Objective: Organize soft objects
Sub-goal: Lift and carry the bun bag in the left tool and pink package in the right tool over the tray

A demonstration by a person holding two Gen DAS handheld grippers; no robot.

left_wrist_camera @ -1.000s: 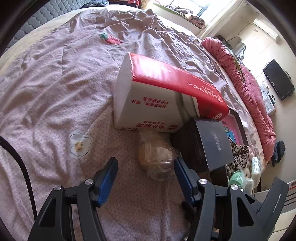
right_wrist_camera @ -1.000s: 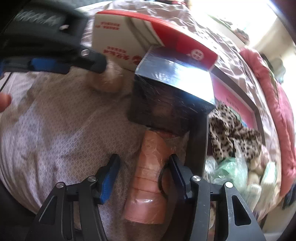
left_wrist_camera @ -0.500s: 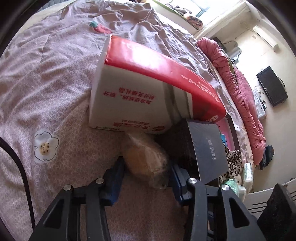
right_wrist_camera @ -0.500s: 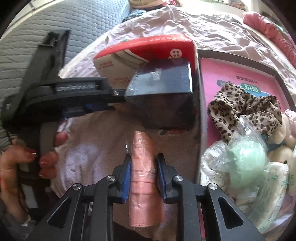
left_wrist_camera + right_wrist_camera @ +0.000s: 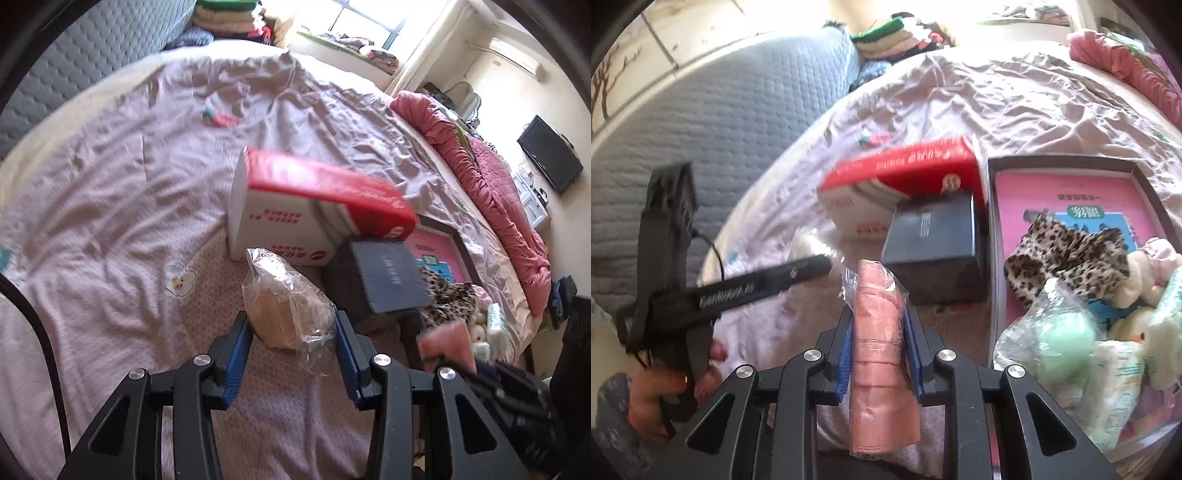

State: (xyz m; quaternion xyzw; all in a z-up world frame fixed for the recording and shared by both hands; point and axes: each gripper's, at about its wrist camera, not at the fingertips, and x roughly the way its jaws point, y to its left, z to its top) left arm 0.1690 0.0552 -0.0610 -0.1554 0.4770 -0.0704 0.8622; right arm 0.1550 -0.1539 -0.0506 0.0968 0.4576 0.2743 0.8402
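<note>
Right wrist view is showing the right tool now lifting the pink wrapped roll it is pinching off the bed, while the left tool, closing since a second ago, is carrying the bagged bun toward the tray at 2 o'clock.

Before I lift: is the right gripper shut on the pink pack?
Shut. The right gripper has both blue pads pressed flat against the sides of the pink pack, which stands between them.

On the bed, the carton lies near the middle, with the box against its right end. The tray sits right of both, toward the bed's right edge, holding the scarf, 1 wrapped ball and plush toys. The bagged bun is before the carton.
</note>
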